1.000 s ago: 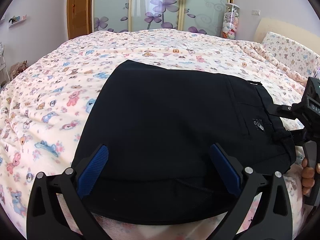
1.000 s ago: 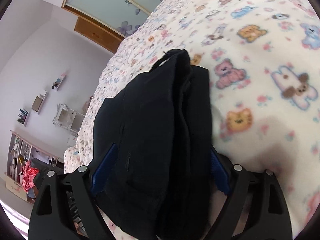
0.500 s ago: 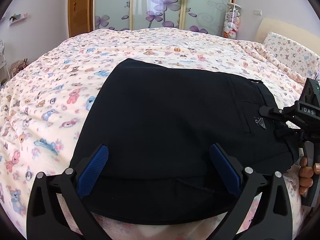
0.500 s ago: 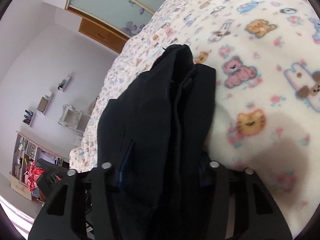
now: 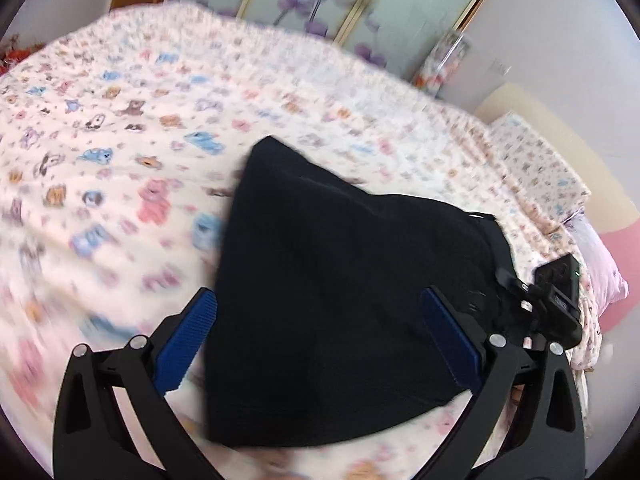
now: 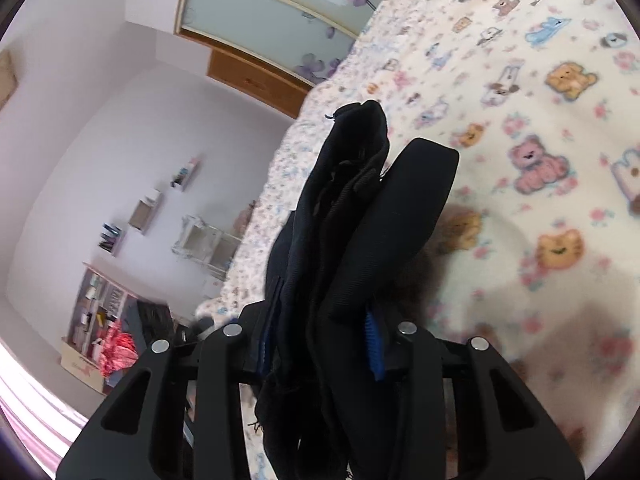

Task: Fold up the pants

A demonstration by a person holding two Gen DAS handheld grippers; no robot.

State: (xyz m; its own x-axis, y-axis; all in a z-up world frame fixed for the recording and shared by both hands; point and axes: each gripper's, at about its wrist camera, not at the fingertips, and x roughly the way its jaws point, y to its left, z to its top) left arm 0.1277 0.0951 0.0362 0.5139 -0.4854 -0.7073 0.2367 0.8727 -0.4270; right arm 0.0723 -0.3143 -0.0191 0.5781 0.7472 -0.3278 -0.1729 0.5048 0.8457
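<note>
You are pinching the folded black ribbed-knit pants (image 6: 356,240) in your right hand-held gripper (image 6: 320,344), lifting one bunched edge off the fleecy bear-print bed (image 5: 120,152); your left hand-held gripper (image 5: 320,340) is spreading wide, its blue ridged pads (image 5: 186,344) flanking the smooth fold.

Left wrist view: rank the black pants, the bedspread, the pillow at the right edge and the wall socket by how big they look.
1. Bedspread, filling most of the view.
2. Black pants, though they look bigger for lying close to the camera.
3. Pillow, small partly because it is far.
4. Wall socket, smallest.
</note>
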